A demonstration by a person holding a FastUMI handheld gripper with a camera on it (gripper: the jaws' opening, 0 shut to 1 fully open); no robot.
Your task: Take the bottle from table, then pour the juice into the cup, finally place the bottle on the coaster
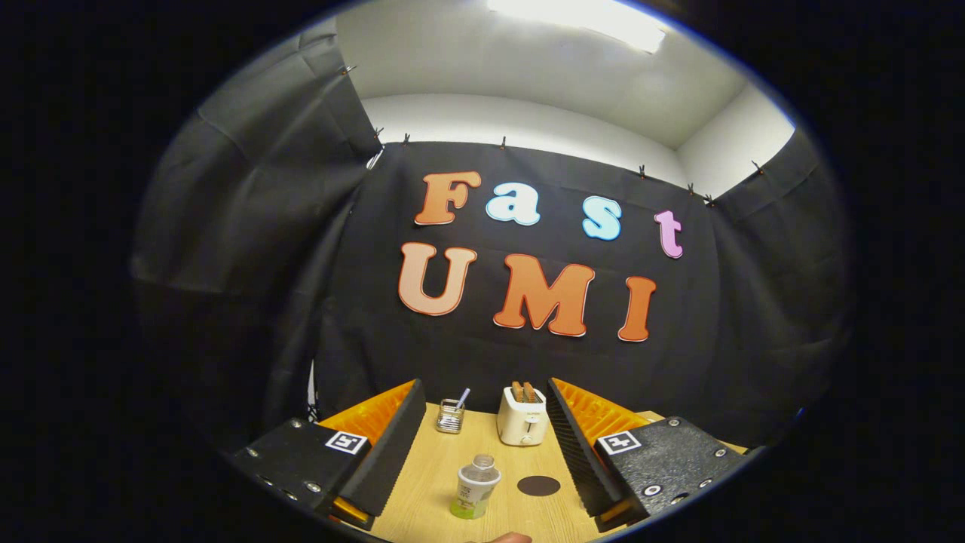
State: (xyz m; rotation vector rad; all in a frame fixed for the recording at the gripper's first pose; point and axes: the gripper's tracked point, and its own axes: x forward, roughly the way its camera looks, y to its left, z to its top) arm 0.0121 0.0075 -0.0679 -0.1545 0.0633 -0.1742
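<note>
- The black-and-orange claw point(482, 452) is spread wide, pinching nothing.
- Between its fingers on the light wooden desk point(430, 490) stands a clear plastic bottle point(476, 487) with green juice at its bottom.
- A dark round coaster point(538, 486) lies just beside it.
- Beyond: a white toaster point(522, 419) holding 2 slices, and a small glass cup point(450, 417) holding a straw.

Bright ceiling lamp point(577, 19) glares above a dim booth.
The lamp blows out to white; below it the dark cloth swallows light, while the wooden table point(433, 483) is evenly lit and sharp. Fisheye bending curves the walls, and the open gripper point(482, 460) looks soft.
</note>
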